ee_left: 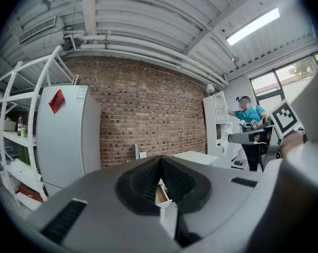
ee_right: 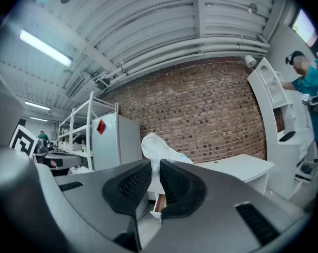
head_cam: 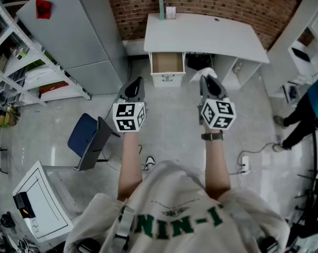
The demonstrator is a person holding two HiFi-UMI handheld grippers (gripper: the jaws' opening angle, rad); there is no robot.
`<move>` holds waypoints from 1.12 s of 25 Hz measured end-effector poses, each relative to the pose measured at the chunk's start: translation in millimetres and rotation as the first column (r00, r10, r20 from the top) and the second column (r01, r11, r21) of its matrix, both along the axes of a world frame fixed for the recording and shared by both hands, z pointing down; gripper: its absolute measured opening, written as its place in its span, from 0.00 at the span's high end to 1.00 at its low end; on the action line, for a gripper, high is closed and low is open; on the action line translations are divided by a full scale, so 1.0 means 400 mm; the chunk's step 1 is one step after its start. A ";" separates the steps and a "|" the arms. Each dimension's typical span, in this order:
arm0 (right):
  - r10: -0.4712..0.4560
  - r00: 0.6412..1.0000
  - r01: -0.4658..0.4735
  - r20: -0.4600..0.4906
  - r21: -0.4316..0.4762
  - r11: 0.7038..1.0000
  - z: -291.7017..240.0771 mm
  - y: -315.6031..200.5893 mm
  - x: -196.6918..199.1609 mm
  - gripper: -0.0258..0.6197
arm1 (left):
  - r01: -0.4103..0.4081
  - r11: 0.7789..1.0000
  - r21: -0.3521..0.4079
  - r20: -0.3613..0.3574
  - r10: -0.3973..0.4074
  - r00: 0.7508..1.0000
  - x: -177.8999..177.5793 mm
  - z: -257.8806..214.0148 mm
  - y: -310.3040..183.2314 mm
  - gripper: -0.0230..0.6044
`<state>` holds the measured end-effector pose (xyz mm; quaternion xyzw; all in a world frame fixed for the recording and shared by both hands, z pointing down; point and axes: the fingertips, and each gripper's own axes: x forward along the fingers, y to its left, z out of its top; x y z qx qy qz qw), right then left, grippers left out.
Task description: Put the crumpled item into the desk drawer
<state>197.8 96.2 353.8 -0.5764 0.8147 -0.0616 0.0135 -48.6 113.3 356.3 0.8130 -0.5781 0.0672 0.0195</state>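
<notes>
My right gripper (head_cam: pixel 205 79) (ee_right: pixel 154 186) is shut on a crumpled white item (ee_right: pixel 158 151) (head_cam: pixel 201 76) that sticks out past the jaw tips. The white desk (head_cam: pixel 206 36) stands against the brick wall ahead. Its drawer (head_cam: pixel 167 63) is pulled open, and what I see of its brown inside is bare. Through the right jaws I see the drawer's front corner (ee_right: pixel 159 208) low down. My left gripper (head_cam: pixel 132 86) (ee_left: pixel 160 178) is shut with nothing in it, level with the right one, a step short of the desk. The drawer (ee_left: pixel 161 194) also shows between its jaws.
A grey cabinet (head_cam: pixel 75 30) and white shelving (head_cam: pixel 22 62) stand to the left. A blue chair (head_cam: pixel 88 138) is on the floor at my left. A person in a teal top (head_cam: pixel 311 107) stands at the right by white shelves (head_cam: pixel 311 41). Cables (head_cam: pixel 254 154) lie on the floor.
</notes>
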 end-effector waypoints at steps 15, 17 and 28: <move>-0.015 0.997 0.021 0.076 -0.071 0.997 0.065 0.035 0.086 0.88 | -0.013 1.000 -0.019 0.008 0.013 1.000 0.118 0.015 0.061 0.97; -0.026 0.996 0.033 0.081 -0.082 0.996 0.079 0.031 0.077 0.88 | -0.008 0.999 -0.031 0.008 0.009 1.000 0.114 0.026 0.054 0.97; 0.004 0.997 0.005 0.079 -0.118 0.993 0.112 -0.125 0.055 0.88 | -0.053 0.998 -0.027 0.030 0.054 0.998 0.125 0.060 -0.121 0.97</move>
